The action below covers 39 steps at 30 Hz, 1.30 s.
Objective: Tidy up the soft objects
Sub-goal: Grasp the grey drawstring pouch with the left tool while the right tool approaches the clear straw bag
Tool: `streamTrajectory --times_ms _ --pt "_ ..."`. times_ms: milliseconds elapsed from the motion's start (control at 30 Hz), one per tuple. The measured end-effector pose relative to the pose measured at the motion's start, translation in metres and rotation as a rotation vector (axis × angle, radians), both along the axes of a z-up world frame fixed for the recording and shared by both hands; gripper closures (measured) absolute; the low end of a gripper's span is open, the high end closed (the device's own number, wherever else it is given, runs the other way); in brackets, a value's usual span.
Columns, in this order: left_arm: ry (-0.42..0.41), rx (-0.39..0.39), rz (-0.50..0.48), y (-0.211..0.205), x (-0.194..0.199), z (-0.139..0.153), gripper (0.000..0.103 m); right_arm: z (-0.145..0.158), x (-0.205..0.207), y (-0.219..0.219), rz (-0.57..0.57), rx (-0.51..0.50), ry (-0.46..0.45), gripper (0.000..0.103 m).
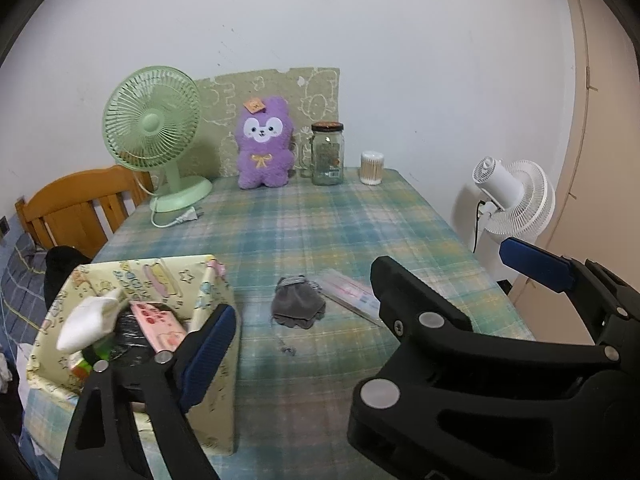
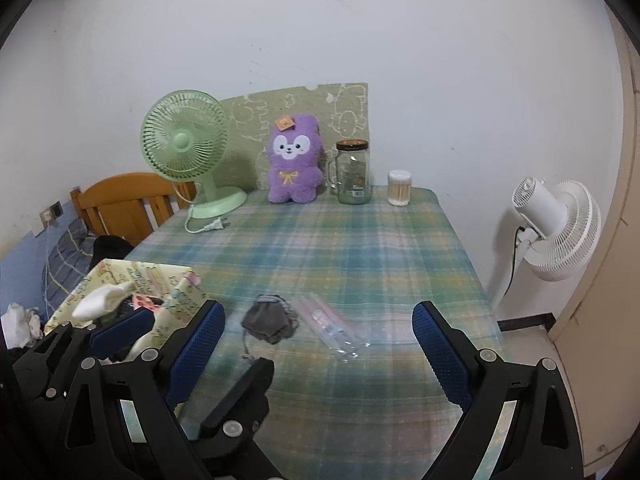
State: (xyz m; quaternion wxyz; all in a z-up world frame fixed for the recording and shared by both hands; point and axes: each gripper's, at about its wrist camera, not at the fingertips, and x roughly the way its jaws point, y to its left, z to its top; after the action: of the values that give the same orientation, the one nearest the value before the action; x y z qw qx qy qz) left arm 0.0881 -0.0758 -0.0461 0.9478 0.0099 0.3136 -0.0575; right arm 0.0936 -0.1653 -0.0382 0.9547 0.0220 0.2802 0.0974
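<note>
The left hand-held gripper [image 1: 384, 300] hovers over the near part of the tabletop [image 1: 320, 224] with its jaws spread wide and nothing between its blue pads [image 1: 208, 356]. The right hand-held gripper [image 2: 320, 344] hangs beside it, jaws also wide apart and empty; it shows in the left wrist view as a black frame with 1 blue pad near the tabletop's right edge.

A gray pouch [image 1: 298, 300] lies crumpled on the plaid cloth near the middle of the near edge, its cord trailing toward that edge. A clear packet [image 1: 352, 294] lies just to its right, and from the left wrist view the 2 look to touch at the pouch's upper corner. A yellow patterned box [image 1: 160, 280] stands at the near left corner, holding a white sock [image 1: 86, 320], a pink packet [image 1: 158, 322] and something dark.

Along the far edge stand a green fan [image 1: 154, 124] with its plug lying loose on the cloth, a purple plush [image 1: 264, 142], a jar [image 1: 328, 154] and a tub of swabs [image 1: 372, 168]. A white fan [image 1: 516, 200] stands on the floor beyond the right edge.
</note>
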Motion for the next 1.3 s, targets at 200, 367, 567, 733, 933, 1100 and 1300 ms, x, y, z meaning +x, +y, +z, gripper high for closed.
streamTrajectory --times_ms 200,367,567,733,933,1100,1300 --pt "0.021 0.011 -0.005 -0.010 0.019 -0.008 0.016 -0.009 0.017 -0.011 -0.018 -0.004 0.019 0.011" --pt "0.032 0.029 0.021 -0.016 0.035 -0.017 0.017 -0.018 0.036 -0.016 -0.023 -0.015 0.045 0.013" --pt "0.064 0.040 0.046 -0.018 0.055 -0.029 0.025 -0.030 0.054 -0.021 -0.027 -0.025 0.070 0.015" --pt "0.088 0.036 0.057 -0.017 0.069 -0.039 0.029 -0.039 0.069 -0.022 -0.019 -0.026 0.096 0.017" --pt "0.117 0.042 0.084 -0.012 0.082 -0.051 0.029 -0.051 0.085 -0.017 -0.002 -0.039 0.128 0.020" --pt "0.138 0.047 0.102 -0.007 0.092 -0.061 0.034 -0.061 0.093 -0.012 0.008 -0.047 0.155 0.020" --pt "0.168 0.050 0.132 0.000 0.103 -0.074 0.047 -0.071 0.102 -0.006 0.021 -0.059 0.184 0.021"
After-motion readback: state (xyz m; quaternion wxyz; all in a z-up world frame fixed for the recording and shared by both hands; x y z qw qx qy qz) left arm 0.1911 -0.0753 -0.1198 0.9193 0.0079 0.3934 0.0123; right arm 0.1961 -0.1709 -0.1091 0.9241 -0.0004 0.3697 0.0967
